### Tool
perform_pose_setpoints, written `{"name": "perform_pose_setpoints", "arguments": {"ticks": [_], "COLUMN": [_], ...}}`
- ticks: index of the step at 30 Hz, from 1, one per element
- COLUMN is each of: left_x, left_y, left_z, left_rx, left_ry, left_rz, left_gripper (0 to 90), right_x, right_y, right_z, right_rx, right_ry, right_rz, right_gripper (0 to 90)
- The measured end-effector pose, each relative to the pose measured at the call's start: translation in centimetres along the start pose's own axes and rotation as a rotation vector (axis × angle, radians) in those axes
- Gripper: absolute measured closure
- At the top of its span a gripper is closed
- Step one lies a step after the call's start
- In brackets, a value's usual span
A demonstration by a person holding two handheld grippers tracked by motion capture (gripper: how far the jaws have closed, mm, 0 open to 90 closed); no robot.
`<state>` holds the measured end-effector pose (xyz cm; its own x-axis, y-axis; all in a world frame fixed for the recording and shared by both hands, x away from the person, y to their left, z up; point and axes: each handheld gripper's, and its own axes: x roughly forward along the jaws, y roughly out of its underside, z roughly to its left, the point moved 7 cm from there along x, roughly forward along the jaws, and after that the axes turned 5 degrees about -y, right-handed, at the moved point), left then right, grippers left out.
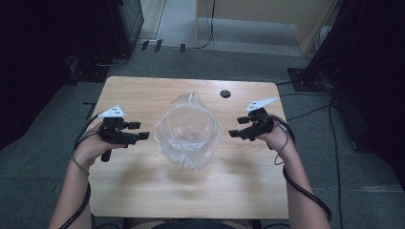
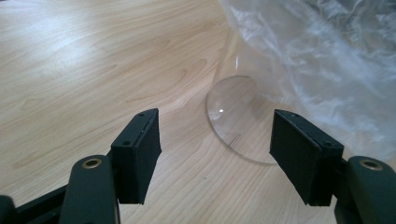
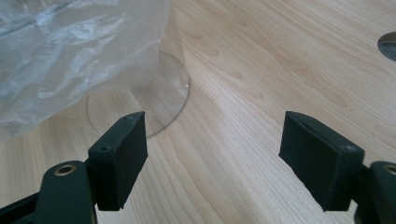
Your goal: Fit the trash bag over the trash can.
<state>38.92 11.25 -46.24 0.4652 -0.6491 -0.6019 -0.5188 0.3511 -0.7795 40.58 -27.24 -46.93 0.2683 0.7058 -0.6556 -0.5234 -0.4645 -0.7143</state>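
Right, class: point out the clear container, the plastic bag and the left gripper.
clear container [image 2: 236, 116], left gripper view, its round base.
plastic bag [image 1: 187, 102], high view, top edge.
left gripper [image 1: 136, 131], high view, between its fingertips.

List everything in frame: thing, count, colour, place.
clear container: 1, transparent, upright at the table's middle
plastic bag: 1, clear and crinkled, lining the container and draped over its rim
table: 1, light wood, under everything
cable hole: 1, dark, far right part of the tabletop
floor cables: several, black, on grey floor right of the table
left tongs: 1, black with a grey plate, open, left of the container
right tongs: 1, black with a grey plate, open, right of the container
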Motion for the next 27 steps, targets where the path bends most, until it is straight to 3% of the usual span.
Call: {"name": "perform_pose_setpoints", "arguments": {"ticks": [20, 27], "left_x": [2.3, 3.4], "left_y": [1.4, 2.0], "left_z": [0.2, 0.3], "left_rx": [0.053, 0.061], "left_ry": [-0.013, -0.014], "left_rz": [0.013, 0.033], "left_gripper": [31.7, 31.3], "right_x": [3.8, 5.3], "right_y": [2.1, 3.5], "right_z": [-0.7, -0.9], "right_rx": [0.036, -0.017], "right_ry": [-0.023, -0.014], "right_rz": [0.030, 0.096], "right_gripper": [21.9, 19.6]}}
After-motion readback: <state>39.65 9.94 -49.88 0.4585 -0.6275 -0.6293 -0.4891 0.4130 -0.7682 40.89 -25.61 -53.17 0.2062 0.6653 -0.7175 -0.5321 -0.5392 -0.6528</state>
